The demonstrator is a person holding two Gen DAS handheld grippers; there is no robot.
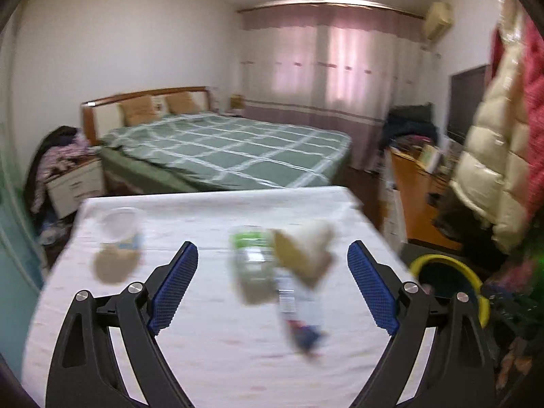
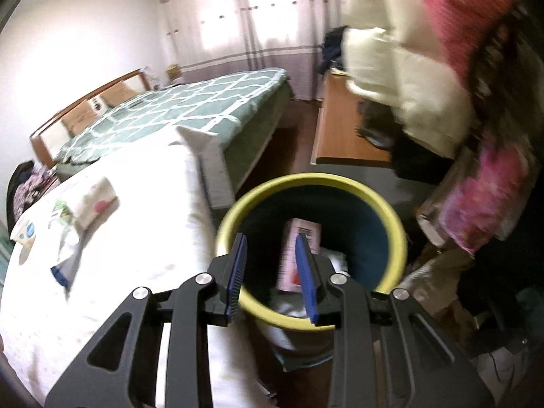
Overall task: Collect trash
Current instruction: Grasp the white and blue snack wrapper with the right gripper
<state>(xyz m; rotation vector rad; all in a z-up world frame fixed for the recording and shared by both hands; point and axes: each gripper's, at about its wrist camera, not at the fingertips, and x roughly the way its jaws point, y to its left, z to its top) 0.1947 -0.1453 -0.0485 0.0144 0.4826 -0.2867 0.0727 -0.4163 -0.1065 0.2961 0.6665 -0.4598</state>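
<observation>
Trash (image 1: 258, 265) lies blurred on a table (image 1: 210, 346) draped in a pale cloth, its far edge close before a bed (image 1: 234, 149) with a green checked cover. Bare cloth spreads on the near half of the table, between and below the wide-spread jaws of the left gripper (image 1: 272, 282), which hold nothing. Beyond the table's right edge the floor drops away to a bin (image 1: 476, 282) with a yellow rim and dark inside, standing just beside the table corner. Room: white walls, pink curtains (image 1: 326, 64) across the far wall, a bedside cabinet (image 1: 74, 183) heaped with clothes at far left, a wooden cabinet (image 1: 411, 183) at right, a cream padded coat (image 1: 489, 156) hanging at the right edge.

Items on the cloth, largest first: a clear plastic bottle with a green label, in the middle; a crumpled tan and white wrapper (image 1: 306, 251) touching its right side; a flat packet (image 1: 306, 319) nearer the camera; at far left a clear cup (image 1: 119, 224) and a brown round item (image 1: 114, 267), well apart from the rest.

Right wrist view: the right gripper (image 2: 272, 275) hangs over the bin (image 2: 397, 238), jaws partly apart and gripping nothing. In the bin a pink carton (image 2: 301, 238) stands tilted on white crumpled material (image 2: 335, 260); the right pad crosses in front of the carton.
</observation>
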